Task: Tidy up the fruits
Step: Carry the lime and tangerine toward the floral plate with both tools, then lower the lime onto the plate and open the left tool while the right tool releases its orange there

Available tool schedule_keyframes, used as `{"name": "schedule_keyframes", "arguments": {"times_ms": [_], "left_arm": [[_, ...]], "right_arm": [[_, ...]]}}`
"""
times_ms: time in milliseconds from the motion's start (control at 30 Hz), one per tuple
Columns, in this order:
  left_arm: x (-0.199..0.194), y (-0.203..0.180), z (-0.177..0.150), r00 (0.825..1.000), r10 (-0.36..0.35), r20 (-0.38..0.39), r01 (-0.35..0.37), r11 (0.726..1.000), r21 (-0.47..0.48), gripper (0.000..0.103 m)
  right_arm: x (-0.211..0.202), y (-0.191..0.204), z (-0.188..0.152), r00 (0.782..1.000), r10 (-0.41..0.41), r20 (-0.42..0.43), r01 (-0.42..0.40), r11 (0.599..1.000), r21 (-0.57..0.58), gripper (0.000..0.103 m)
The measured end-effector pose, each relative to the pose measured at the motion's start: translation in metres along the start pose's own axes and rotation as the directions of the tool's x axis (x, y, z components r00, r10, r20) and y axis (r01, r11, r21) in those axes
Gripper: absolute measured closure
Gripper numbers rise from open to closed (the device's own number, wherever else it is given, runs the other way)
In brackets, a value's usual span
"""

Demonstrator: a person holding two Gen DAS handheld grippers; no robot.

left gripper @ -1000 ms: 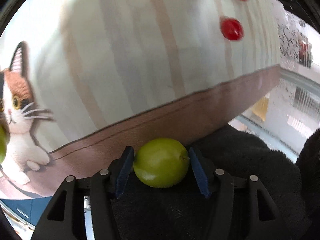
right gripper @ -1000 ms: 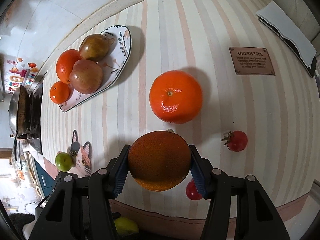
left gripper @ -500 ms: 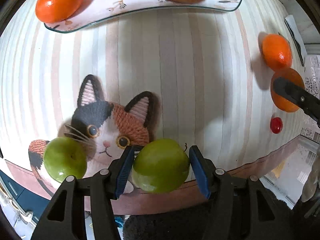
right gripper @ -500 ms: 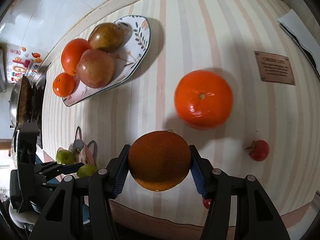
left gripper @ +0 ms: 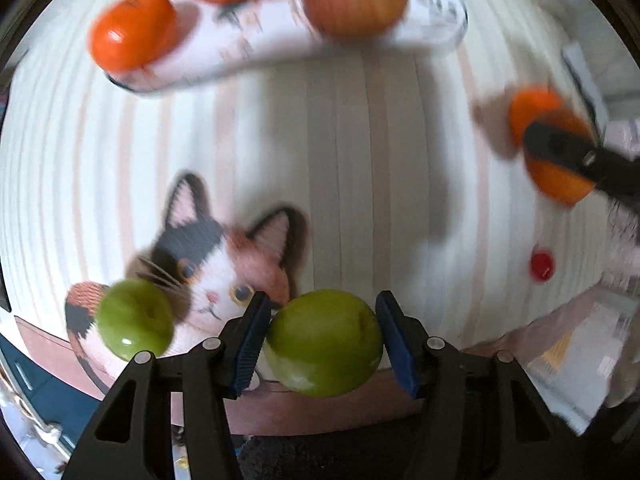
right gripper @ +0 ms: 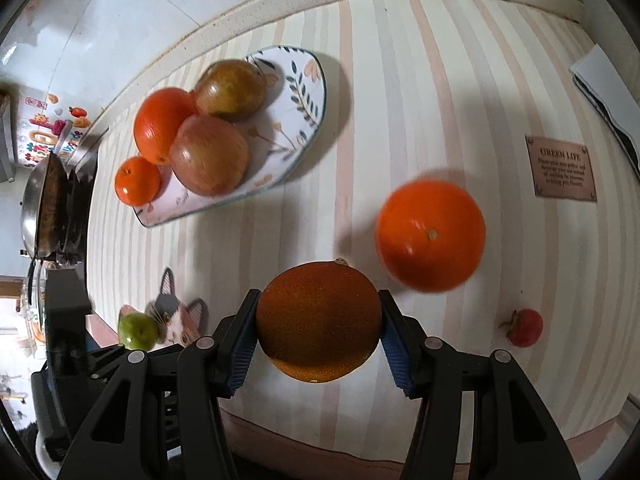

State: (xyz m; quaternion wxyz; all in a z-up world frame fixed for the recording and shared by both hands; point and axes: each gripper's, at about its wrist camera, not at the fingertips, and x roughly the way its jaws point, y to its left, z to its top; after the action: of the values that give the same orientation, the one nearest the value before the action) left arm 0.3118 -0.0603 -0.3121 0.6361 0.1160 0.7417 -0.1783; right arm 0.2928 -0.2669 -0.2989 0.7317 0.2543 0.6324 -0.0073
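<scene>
My left gripper (left gripper: 322,301) points straight down over the striped tablecloth's near edge. A green fruit (left gripper: 324,344) sits between its blue pads, which press on it as the jaws close a little more. A second green fruit (left gripper: 134,320) lies on the cat picture (left gripper: 224,264) to the left. My right gripper (right gripper: 318,300) is shut on a dark orange (right gripper: 320,324) held above the cloth. A patterned plate (right gripper: 308,92) at the back left carries two oranges and two reddish-brown fruits. A bright orange (right gripper: 432,236) lies loose on the cloth to the right.
A small red fruit (right gripper: 524,328) lies at the right near the cloth's edge; another (left gripper: 542,266) shows in the left wrist view. A brown label (right gripper: 564,172) is sewn on the cloth at far right. A pan (right gripper: 44,208) stands past the left edge.
The left gripper swung from beyond the table edge to above the cat picture, still carrying the green fruit; the plate looms closer. The right gripper drifted left with its orange.
</scene>
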Motion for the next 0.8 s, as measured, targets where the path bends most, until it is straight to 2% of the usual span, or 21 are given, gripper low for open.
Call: {"name": "schedule_keyframes", "arguments": {"times_ms": [100, 167, 200, 333, 467, 567, 700, 767, 800], "left_arm": [[-0.029, 0.014, 0.019, 0.997, -0.037, 0.064, 0.039, 0.999, -0.037, 0.055], [-0.043, 0.025, 0.034, 0.994, -0.05, 0.097, 0.056, 0.997, -0.057, 0.069], [-0.049, 0.03, 0.041, 0.992, -0.05, 0.114, 0.059, 0.996, -0.07, 0.071], [-0.062, 0.044, 0.072, 0.985, -0.068, 0.159, 0.085, 0.991, -0.105, 0.069], [-0.053, 0.065, 0.057, 0.983, -0.1, 0.152, 0.122, 0.982, -0.147, 0.066], [-0.045, 0.08, 0.055, 0.985, -0.136, 0.108, 0.156, 0.966, -0.205, 0.064], [-0.027, 0.062, 0.046, 0.97, -0.234, 0.068, 0.244, 0.943, -0.228, 0.064], [-0.021, 0.053, 0.039, 0.963, -0.266, 0.048, 0.27, 0.936, -0.225, 0.06], [-0.017, 0.047, 0.038, 0.966, -0.255, 0.04, 0.258, 0.942, -0.213, 0.051]], "right_arm": [[-0.006, 0.005, 0.017, 0.999, 0.024, 0.028, -0.025, 1.0, 0.016, 0.044], [-0.01, 0.011, 0.035, 0.997, 0.036, 0.062, -0.037, 0.999, 0.019, 0.044], [-0.012, 0.013, 0.043, 0.997, 0.037, 0.072, -0.038, 0.999, 0.02, 0.044], [-0.006, 0.026, 0.08, 0.995, 0.027, 0.095, -0.028, 1.0, 0.01, 0.044], [0.002, 0.032, 0.101, 0.997, 0.008, 0.08, -0.008, 1.0, -0.007, 0.044], [0.005, 0.033, 0.099, 0.997, 0.009, 0.076, -0.008, 1.0, -0.01, 0.044], [0.007, 0.027, 0.088, 0.998, 0.019, 0.064, -0.019, 1.0, 0.002, 0.044], [0.004, 0.024, 0.082, 0.998, 0.019, 0.064, -0.019, 1.0, 0.0, 0.044], [0.002, 0.022, 0.078, 0.998, 0.011, 0.065, -0.01, 1.0, -0.003, 0.044]]}}
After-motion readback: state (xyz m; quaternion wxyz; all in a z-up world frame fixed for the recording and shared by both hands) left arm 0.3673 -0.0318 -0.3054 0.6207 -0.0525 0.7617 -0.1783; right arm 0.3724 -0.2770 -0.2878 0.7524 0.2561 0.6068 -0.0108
